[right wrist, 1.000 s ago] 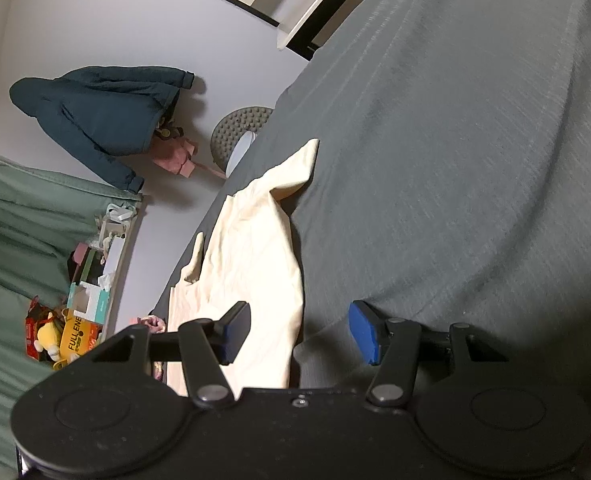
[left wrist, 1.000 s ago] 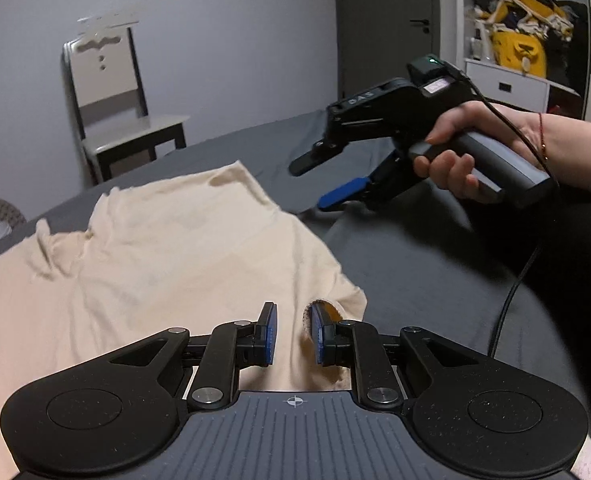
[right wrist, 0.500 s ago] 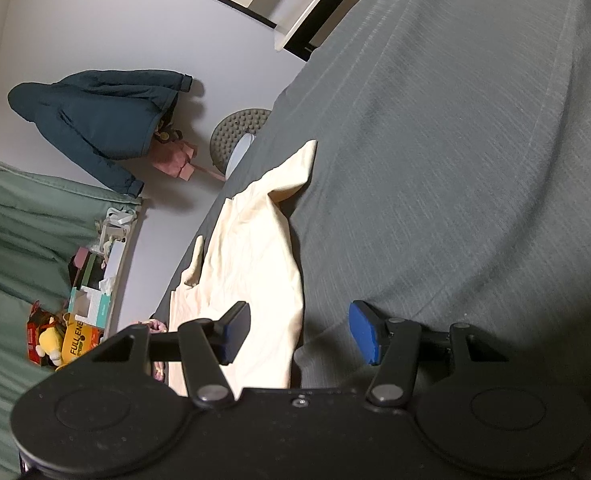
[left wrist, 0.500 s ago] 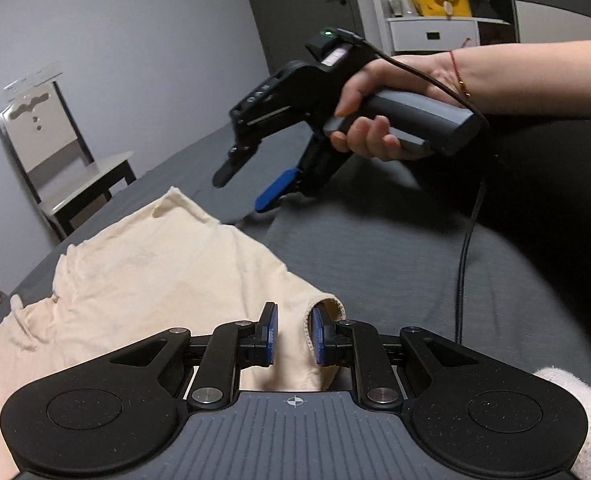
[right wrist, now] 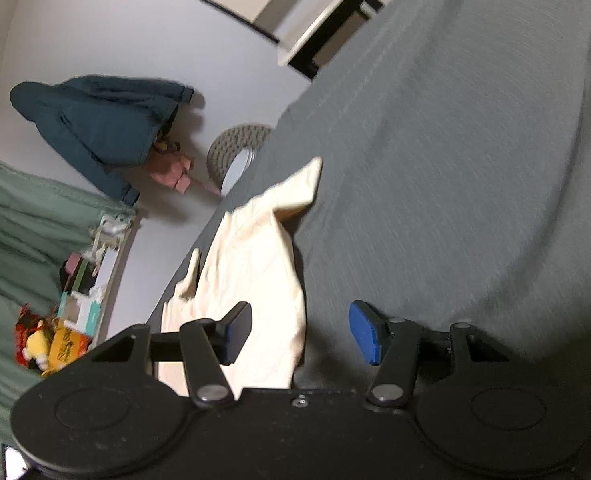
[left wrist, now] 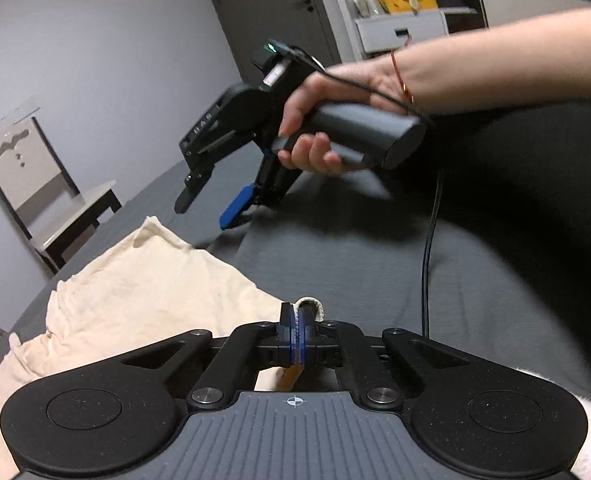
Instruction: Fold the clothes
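Observation:
A cream shirt [left wrist: 135,300] lies spread on the dark grey bed [left wrist: 355,264]. My left gripper [left wrist: 297,334] is shut on the shirt's near hem corner, a fold of cloth pinched between its blue pads. In the left wrist view the right gripper [left wrist: 211,204] hangs open above the bed, just past the shirt's far corner, held by a person's hand [left wrist: 315,120]. From the right wrist view the right gripper [right wrist: 299,332] stands open with nothing between its fingers, and the shirt [right wrist: 251,264] lies below and left of it.
A white chair [left wrist: 43,184] stands beside the bed at the left. A black cable [left wrist: 431,240] hangs from the right gripper across the bed. A dark jacket [right wrist: 99,124] hangs on the wall; shelves with toys [right wrist: 67,320] sit below it.
My left gripper has closed on the shirt's hem corner; it was open around it before. The right gripper and the hand have moved left, toward the shirt's far corner.

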